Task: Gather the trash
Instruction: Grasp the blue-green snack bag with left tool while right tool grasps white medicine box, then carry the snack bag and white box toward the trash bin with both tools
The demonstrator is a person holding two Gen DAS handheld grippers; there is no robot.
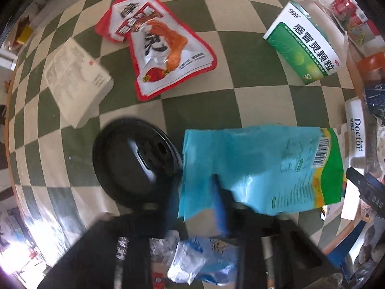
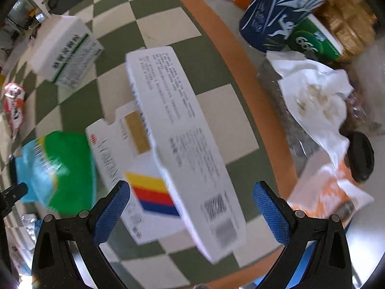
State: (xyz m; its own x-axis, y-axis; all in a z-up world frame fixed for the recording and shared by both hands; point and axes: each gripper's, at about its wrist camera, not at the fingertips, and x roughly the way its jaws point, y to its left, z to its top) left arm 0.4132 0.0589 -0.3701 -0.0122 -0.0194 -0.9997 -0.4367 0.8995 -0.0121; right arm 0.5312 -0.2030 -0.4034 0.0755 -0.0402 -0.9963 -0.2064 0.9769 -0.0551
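My left gripper [image 1: 220,207] is shut on a light-blue and green snack bag [image 1: 259,166] and holds it above the checkered table; the bag also shows in the right wrist view [image 2: 57,168]. My right gripper [image 2: 192,200] is open, its blue fingertips [image 2: 115,207] on either side of a long white carton [image 2: 178,144] with yellow, red and blue stripes; I cannot tell whether they touch it. A red and white snack bag [image 1: 156,43], a green and white medicine box [image 1: 303,43], a flat white box [image 1: 77,79] and a black lid [image 1: 134,159] lie on the table.
The round table has an orange rim [image 2: 240,72]. Past the rim lie crumpled white paper [image 2: 317,96], a dark blue cup [image 2: 272,16], a green 999 box [image 2: 312,41] and an orange wrapper [image 2: 329,192]. A white box [image 2: 65,53] stands at the far left.
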